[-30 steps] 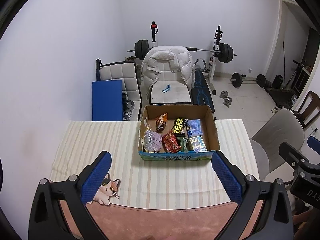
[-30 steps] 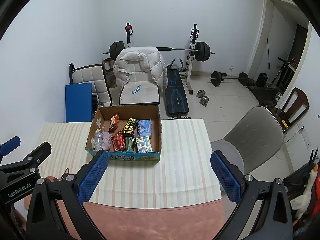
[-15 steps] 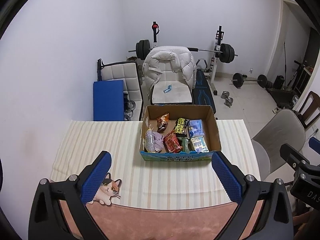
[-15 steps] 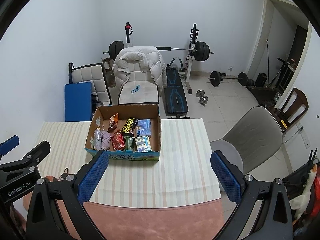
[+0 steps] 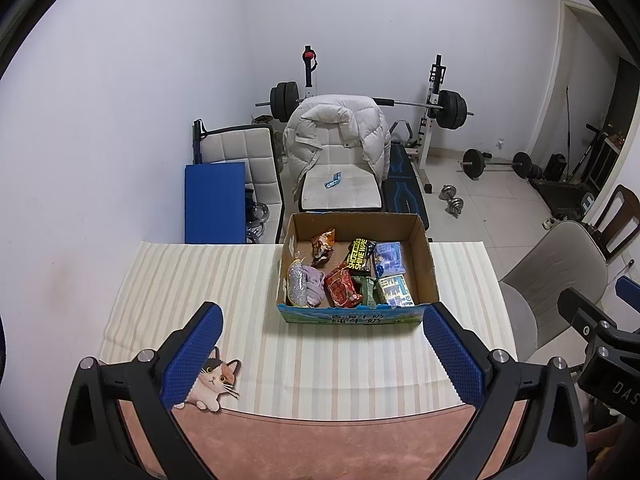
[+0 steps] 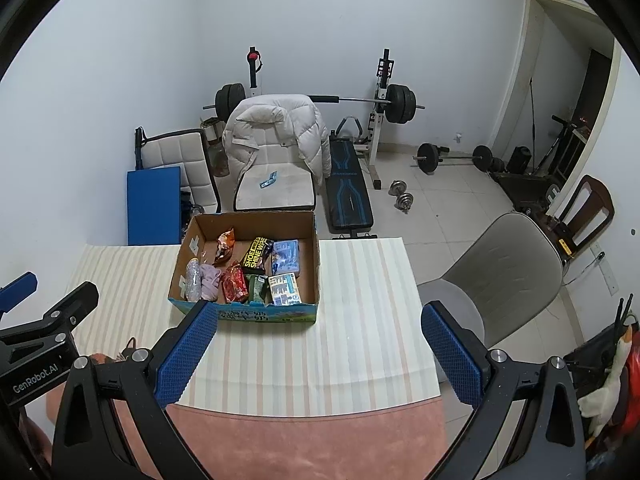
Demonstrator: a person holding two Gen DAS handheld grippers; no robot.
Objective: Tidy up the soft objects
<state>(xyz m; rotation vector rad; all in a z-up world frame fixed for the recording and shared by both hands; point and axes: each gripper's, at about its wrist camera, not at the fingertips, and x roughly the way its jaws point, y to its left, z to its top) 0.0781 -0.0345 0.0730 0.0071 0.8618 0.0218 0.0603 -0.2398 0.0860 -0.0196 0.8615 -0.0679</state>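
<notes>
A cardboard box (image 5: 428, 264) stands on the striped tablecloth at the table's far side; it also shows in the right wrist view (image 6: 316, 264). Inside lie snack packets, tissue packs, a lilac soft cloth (image 5: 314, 286) and a glittery bottle (image 5: 297, 286). A small plush cat (image 5: 214, 384) lies near the table's front left, partly behind my left gripper's left finger. My left gripper (image 5: 324, 354) is open and empty, above the table's near edge. My right gripper (image 6: 320, 354) is open and empty, to the right of the left one.
The striped cloth (image 5: 192, 280) covers the table; a pink mat (image 6: 304, 440) lies at the front edge. A grey chair (image 6: 508, 276) stands at the right. Behind are a white chair with a puffer jacket (image 5: 340, 136), a blue pad and a barbell rack.
Both grippers have drifted slightly, so the box sits a touch lower in the views. Both stay open and nothing has been picked up.
</notes>
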